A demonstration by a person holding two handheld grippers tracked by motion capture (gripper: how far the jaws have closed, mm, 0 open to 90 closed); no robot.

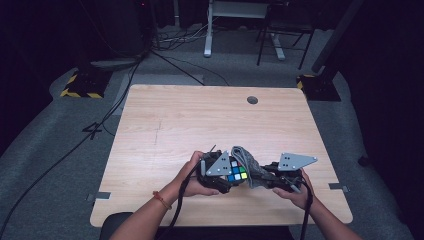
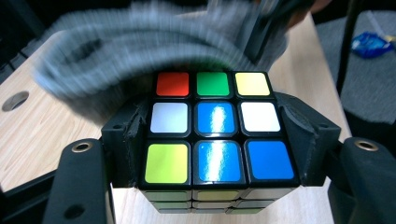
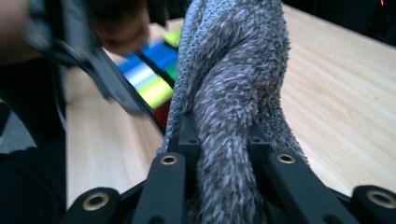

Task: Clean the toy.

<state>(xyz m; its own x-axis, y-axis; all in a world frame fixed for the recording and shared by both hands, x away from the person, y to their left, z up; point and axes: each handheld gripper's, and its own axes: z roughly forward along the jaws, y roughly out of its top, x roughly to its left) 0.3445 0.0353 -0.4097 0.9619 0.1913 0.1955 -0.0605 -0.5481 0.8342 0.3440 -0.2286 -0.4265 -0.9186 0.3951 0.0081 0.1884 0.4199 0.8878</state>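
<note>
— What's the setting? 
— A pale wooden tabletop point(image 1: 165, 125) with a round hole point(image 1: 252, 100); grey floor and dark room beyond. 
— And the tools? 
— Left tool point(image 2: 217, 135) clenched on the puzzle cube point(image 2: 215, 126); right tool point(image 3: 224, 140) grips a grey cloth point(image 3: 233, 84) touching the cube's far side.

A dim recording lab: a bare wooden table point(image 1: 165, 120) on grey carpet, black curtains around, cables point(image 1: 120, 95) across the floor, hazard-striped stand bases point(image 1: 80, 90), a white desk frame point(image 1: 210, 30) behind.
</note>
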